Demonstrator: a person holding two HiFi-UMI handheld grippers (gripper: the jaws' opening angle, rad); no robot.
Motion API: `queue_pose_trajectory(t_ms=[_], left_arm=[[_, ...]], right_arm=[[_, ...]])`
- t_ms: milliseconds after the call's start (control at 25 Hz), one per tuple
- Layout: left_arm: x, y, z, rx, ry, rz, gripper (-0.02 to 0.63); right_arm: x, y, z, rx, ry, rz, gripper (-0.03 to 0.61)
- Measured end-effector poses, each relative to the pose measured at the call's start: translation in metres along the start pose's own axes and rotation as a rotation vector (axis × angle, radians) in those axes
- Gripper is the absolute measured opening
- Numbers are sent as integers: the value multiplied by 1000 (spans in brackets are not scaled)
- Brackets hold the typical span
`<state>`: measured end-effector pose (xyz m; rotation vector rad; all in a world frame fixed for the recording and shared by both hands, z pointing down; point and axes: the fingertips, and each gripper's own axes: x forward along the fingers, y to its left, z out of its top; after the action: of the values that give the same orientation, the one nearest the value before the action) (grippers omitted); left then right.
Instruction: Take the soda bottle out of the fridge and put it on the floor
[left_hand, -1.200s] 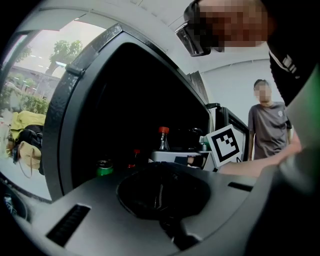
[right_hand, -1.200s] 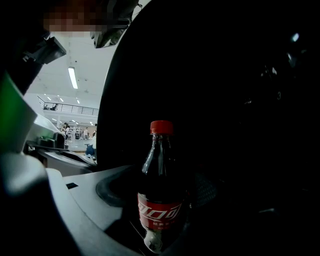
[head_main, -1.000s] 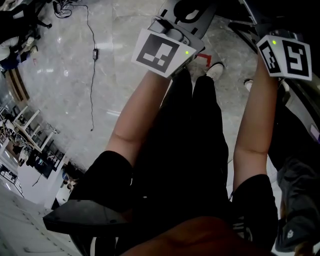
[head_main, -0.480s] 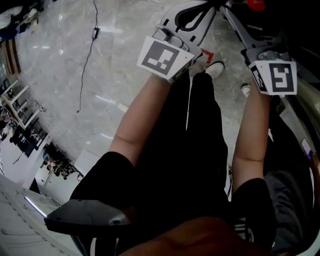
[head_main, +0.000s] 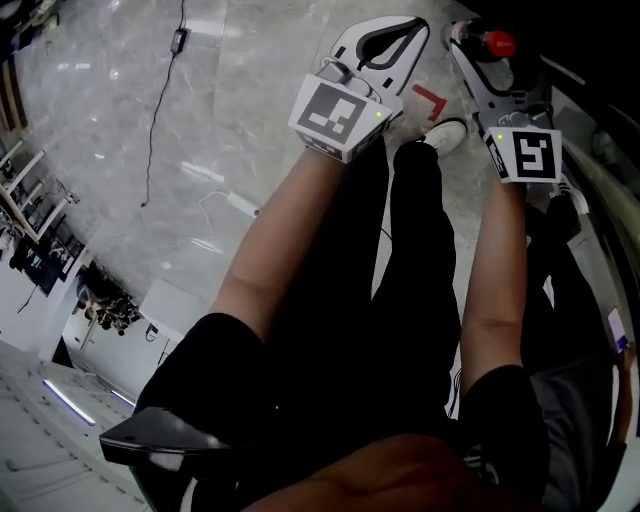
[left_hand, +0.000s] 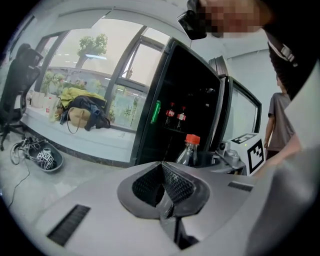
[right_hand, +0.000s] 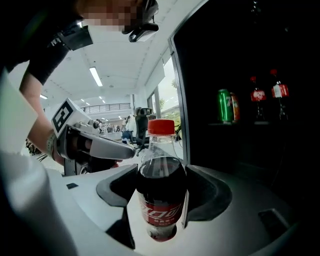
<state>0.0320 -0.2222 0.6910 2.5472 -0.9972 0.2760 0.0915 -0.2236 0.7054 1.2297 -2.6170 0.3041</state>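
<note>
**In the right gripper (right_hand: 161, 186): soda bottle (right_hand: 161, 200), out of the fridge (right_hand: 240, 65), not yet down**

With that gripper, clamping both jaws against the sides of the bottle's dark, red-labelled body, the red cap (right_hand: 161, 127) pointing up in the right gripper view. Holding it roughly upright in the air just outside the fridge's dark open interior, with two more bottles (right_hand: 257, 96) and a green can (right_hand: 226, 106) standing on a shelf inside.

Carrying the left gripper (left_hand: 161, 167) just beside it, jaws pressed together on nothing. Hovering both tools over the pale marble floor (head_main: 200, 130) in the head view, out beyond the person's legs (head_main: 390, 300) and white shoes (head_main: 445, 132).

Judging the first half as done: bottle taken out of the fridge and firmly in hand. Leaving the second half: lowering, standing the base on the floor, parting the jaws. Probably some way above the floor as yet, though with the head view hiding the bottle's base behind the gripper, not telling the gap for sure.
</note>
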Motion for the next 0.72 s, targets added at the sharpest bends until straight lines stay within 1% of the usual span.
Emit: queue_pose_trajectory(t_ms=[200, 280, 360, 560, 640, 720], left_arm=[[9, 23, -80, -17, 86, -33, 5], [15, 27, -111, -23, 111, -49, 5], [22, 30, -143, -30, 147, -64, 6], [46, 38, -220, -41, 252, -111, 5], [53, 42, -245, -41, 277, -121, 5], [59, 48, -265, -37, 296, -122, 5]], right_arm=[[22, 9, -112, 46, 128, -38, 299], [26, 13, -160, 72, 191, -58, 299], [30, 19, -205, 89, 246, -59, 299], [47, 20, -296, 131, 338, -72, 299], [54, 18, -331, 151, 371, -83, 299], [63, 15, -363, 149, 403, -83, 299]])
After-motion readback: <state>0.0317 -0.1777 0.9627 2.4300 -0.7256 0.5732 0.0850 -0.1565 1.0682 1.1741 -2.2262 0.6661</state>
